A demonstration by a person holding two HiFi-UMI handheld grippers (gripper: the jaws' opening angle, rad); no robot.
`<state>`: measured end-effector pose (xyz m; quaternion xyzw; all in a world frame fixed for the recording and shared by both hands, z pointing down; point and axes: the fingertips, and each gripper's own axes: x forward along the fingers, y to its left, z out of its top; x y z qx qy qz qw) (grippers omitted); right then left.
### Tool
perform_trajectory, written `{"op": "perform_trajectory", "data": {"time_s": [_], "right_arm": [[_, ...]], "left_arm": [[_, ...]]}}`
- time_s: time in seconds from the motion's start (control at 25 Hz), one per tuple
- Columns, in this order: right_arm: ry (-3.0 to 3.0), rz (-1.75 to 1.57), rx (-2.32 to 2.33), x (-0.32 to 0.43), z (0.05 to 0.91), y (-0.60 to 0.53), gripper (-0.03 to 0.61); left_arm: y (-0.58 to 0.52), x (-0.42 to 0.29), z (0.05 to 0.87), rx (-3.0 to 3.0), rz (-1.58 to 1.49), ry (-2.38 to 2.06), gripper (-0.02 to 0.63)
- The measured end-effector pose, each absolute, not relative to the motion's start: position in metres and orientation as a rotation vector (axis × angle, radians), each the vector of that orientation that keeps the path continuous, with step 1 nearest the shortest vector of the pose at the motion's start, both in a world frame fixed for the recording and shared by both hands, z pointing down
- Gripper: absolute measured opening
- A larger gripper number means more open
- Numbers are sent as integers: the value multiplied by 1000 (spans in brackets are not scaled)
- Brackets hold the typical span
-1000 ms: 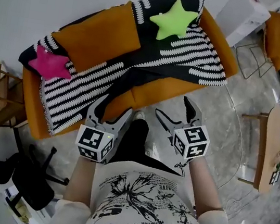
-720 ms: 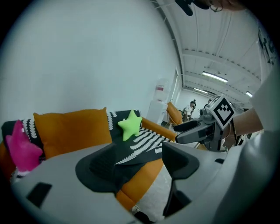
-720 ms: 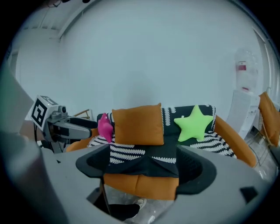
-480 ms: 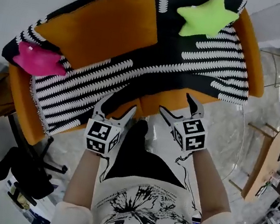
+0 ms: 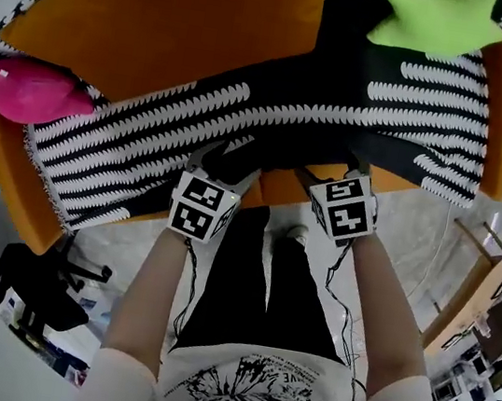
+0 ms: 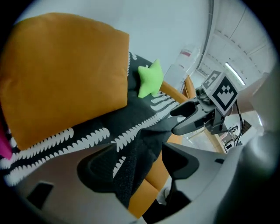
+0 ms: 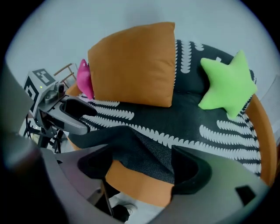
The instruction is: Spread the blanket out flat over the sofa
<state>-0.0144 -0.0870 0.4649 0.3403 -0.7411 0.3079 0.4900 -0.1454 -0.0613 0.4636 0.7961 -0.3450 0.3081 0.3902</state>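
A black blanket [image 5: 273, 123] with white fringe stripes lies rumpled over the orange sofa [image 5: 51, 210], and its front edge is folded up at the seat front. My left gripper [image 5: 226, 165] is at that fold. In the left gripper view its jaws [image 6: 138, 164] stand wide, with the blanket [image 6: 135, 144] between them and lying against the left pad. My right gripper [image 5: 342, 173] reaches the same edge further right. Its jaws [image 7: 144, 168] are closing, and the blanket's hem [image 7: 144, 146] lies between them without being pinched.
On the blanket lie an orange cushion [image 5: 186, 15], a pink star pillow [image 5: 32, 92] at the left end and a green star pillow [image 5: 441, 17] at the right end. A black office chair [image 5: 29, 292] stands to my lower left, and a wooden table [image 5: 481, 269] to the right.
Both grippers have moved forward from in front of the sofa to the blanket's folded front edge, which now lies between their jaws. The view has closed in on the sofa.
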Motion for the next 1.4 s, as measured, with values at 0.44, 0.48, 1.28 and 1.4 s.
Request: {"op": "perform_trajectory", "data": {"time_s": [0.44, 0.48, 1.28, 1.4], "right_arm": [[-1670, 659, 797, -5, 561, -109, 281], [-1666, 646, 819, -5, 565, -110, 233], [-1808, 609, 817, 12, 517, -48, 31], [-1810, 608, 807, 23, 504, -29, 31]], "left_arm": [[-56, -137, 553, 1985, 881, -783, 181], [-56, -138, 555, 1989, 881, -783, 160], [16, -113, 515, 2020, 822, -925, 38], [35, -101, 503, 2021, 800, -941, 37]]}}
